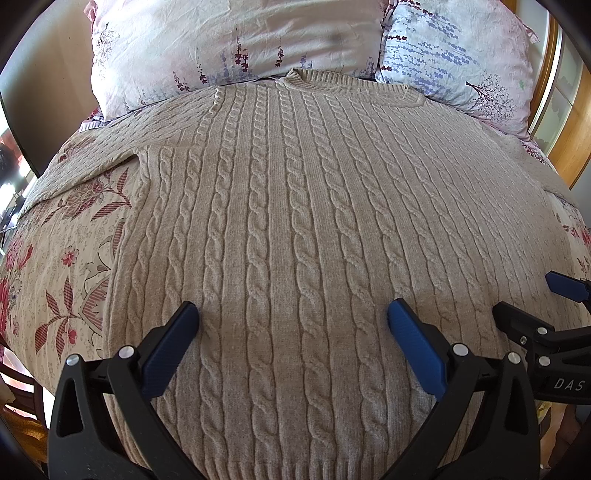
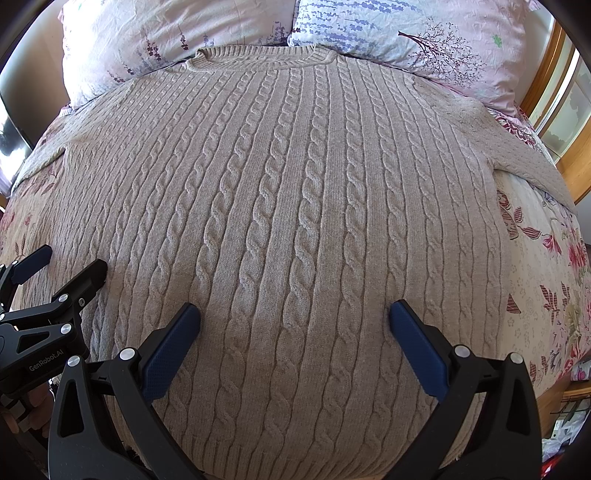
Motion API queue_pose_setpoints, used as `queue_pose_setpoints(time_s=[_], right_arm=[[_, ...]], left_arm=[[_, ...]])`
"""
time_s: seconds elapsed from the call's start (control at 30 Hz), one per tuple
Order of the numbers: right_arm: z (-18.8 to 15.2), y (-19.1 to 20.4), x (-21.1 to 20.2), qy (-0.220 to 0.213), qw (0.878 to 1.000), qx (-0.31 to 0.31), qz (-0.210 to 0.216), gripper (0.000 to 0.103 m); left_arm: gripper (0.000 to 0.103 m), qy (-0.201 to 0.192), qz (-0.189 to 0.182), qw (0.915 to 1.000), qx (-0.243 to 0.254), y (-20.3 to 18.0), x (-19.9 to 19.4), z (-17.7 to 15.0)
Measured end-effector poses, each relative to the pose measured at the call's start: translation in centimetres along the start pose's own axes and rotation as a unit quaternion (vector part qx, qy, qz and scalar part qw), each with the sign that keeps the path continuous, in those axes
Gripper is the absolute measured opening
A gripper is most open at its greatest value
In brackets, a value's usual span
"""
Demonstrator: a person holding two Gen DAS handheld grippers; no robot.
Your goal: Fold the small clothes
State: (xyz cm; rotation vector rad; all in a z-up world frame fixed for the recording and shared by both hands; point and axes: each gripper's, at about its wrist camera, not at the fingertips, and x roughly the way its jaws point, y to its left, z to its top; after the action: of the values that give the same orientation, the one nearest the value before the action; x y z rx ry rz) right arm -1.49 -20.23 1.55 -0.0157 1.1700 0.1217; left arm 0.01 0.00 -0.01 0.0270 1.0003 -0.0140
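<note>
A beige cable-knit sweater (image 1: 295,206) lies flat and face up on the bed, collar toward the pillows, hem nearest me; it also shows in the right wrist view (image 2: 288,206). Its sleeves spread out to both sides. My left gripper (image 1: 293,321) is open and empty, hovering over the lower left part of the sweater. My right gripper (image 2: 294,321) is open and empty over the lower right part. Each gripper shows at the edge of the other's view: the right one (image 1: 532,299) and the left one (image 2: 70,266).
A floral bedspread (image 1: 62,251) lies under the sweater and shows in the right wrist view (image 2: 543,280). Two floral pillows (image 1: 229,40) (image 2: 406,33) lie past the collar. A wooden frame (image 2: 576,147) stands at the right.
</note>
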Motion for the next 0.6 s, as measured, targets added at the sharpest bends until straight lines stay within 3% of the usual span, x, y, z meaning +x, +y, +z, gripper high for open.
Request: queue_pose_setpoints(time_s=[0.4,0.6], right_arm=[[-0.3,-0.6,0.3,-0.009,1.000,-0.006,0.007,0.102],[-0.6,-1.3,0.0,-0.026,0.999,-0.017,0.035,0.102]], left_arm=[[0.101,0.007,-0.001,1.0000,0.003,-0.1,0.2,0.3],[0.101,0.020,-0.012,0.9997,0.011,0.3,0.3,0.7]])
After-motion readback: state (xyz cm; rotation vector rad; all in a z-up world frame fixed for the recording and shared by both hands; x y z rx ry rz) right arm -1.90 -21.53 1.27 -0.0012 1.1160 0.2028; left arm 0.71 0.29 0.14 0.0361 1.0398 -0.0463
